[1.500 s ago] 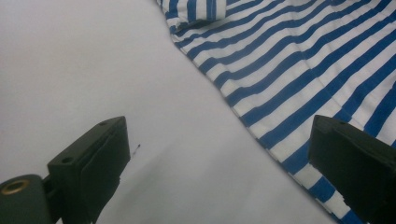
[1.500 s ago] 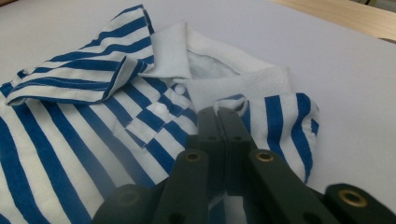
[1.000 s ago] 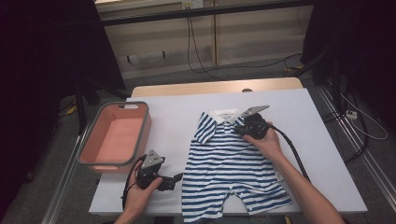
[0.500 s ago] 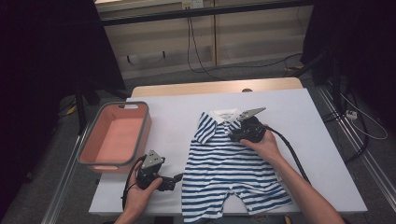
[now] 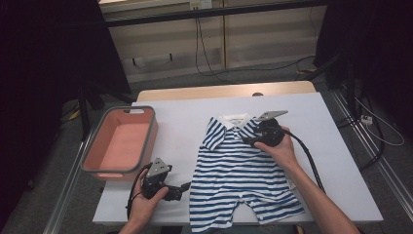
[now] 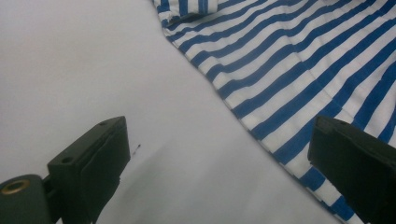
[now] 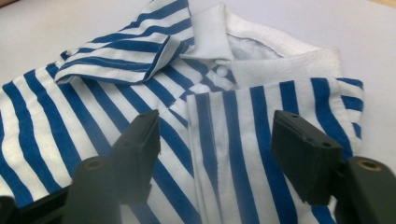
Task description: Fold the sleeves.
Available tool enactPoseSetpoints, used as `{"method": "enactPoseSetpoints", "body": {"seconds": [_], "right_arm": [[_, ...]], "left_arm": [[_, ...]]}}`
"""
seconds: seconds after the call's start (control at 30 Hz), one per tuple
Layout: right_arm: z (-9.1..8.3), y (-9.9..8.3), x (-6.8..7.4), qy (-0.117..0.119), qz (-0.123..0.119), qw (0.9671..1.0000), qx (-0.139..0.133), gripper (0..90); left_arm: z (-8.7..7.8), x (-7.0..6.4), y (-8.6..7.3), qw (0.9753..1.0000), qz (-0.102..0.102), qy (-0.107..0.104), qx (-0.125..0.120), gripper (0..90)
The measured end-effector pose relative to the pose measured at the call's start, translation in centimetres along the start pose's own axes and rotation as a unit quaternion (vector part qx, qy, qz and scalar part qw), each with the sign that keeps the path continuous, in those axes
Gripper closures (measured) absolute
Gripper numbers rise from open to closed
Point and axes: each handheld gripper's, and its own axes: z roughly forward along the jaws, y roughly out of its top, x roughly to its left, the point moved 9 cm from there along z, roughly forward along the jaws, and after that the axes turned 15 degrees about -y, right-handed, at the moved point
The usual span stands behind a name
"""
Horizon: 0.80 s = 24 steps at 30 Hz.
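Over the folded-in sleeve of the striped romper (image 5: 234,170), right tongs (image 7: 215,149) hang wide; left tongs (image 6: 219,172), also wide, should pinch the near edge cleanly.

The striped romper (image 5: 234,175) is soft woven cloth, matt, with a white textured collar (image 7: 280,51); the table cover (image 5: 185,122) looks smooth, matt white; the pink bin (image 5: 122,141) is smooth plastic, grey-rimmed; both grippers' jaws are matt black plastic.
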Motion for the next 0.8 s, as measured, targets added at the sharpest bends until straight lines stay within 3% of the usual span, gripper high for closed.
{"method": "enactPoseSetpoints", "body": {"seconds": [0.23, 0.8], "right_arm": [[-0.6, -0.2, 0.0, -0.002, 0.004, 1.0000, -0.005, 23.9], [-4.0, -2.1, -0.5, -0.023, 0.011, 0.9995, -0.016, 22.9]], "left_arm": [[0.6, 0.0, 0.2, 0.9998, 0.017, 0.005, 0.011, 5.6], [0.5, 0.2, 0.4, 0.9997, 0.016, 0.014, 0.007, 5.6]]}}
